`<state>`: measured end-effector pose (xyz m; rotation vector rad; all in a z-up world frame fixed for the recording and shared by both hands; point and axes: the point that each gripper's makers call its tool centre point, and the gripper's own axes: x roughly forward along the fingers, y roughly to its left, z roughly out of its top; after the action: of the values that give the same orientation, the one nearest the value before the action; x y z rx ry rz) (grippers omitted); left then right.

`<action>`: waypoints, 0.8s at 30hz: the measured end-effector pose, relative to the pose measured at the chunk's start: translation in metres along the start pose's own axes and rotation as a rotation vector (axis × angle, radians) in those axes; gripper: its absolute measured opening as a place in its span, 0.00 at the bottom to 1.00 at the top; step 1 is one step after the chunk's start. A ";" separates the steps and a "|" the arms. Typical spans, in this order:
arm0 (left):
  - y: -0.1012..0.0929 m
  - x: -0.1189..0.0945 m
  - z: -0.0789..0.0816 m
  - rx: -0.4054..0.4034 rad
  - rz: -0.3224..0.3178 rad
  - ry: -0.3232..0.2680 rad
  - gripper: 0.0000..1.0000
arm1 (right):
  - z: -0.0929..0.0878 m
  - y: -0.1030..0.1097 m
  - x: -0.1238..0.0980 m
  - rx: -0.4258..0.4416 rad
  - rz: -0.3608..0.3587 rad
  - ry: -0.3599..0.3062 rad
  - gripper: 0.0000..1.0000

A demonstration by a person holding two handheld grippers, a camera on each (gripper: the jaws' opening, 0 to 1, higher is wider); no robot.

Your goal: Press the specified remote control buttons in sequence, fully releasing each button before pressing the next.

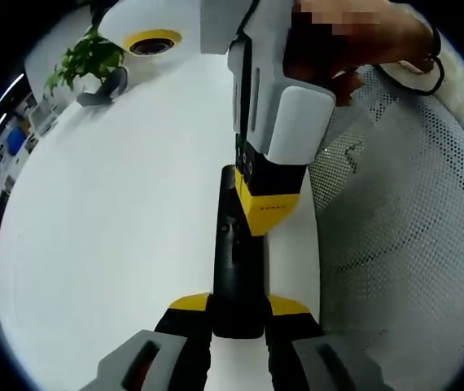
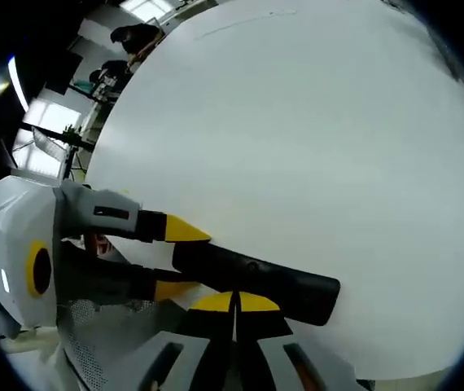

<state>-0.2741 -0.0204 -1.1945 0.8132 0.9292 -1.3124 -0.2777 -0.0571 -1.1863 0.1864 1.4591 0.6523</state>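
Note:
A long black remote control lies over the white table. My left gripper is shut on its near end, with a yellow-tipped jaw on each side. My right gripper comes down from the top of the left gripper view, held by a hand, and its yellow tips rest on the remote's far half. In the right gripper view the remote runs across just above my right gripper, which is shut with its tips together against it. My left gripper clamps the remote's left end there.
A white mesh chair back stands just right of the table edge. At the far end are a potted plant, a white device with a yellow ring and a grey object. People stand in the distance.

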 end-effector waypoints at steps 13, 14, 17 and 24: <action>0.000 0.000 0.000 0.007 0.009 0.002 0.24 | -0.003 -0.002 0.001 -0.039 -0.016 0.017 0.00; 0.000 0.000 0.000 0.006 0.007 0.002 0.24 | -0.003 -0.002 0.002 -0.038 -0.012 0.015 0.00; 0.000 0.000 0.000 0.005 0.006 0.000 0.24 | -0.002 -0.003 0.002 -0.037 0.002 0.010 0.00; 0.000 0.000 0.000 0.006 0.008 0.003 0.24 | -0.001 -0.002 0.003 -0.010 0.026 0.015 0.00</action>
<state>-0.2743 -0.0205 -1.1946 0.8233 0.9236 -1.3082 -0.2785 -0.0575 -1.1899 0.1930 1.4692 0.6835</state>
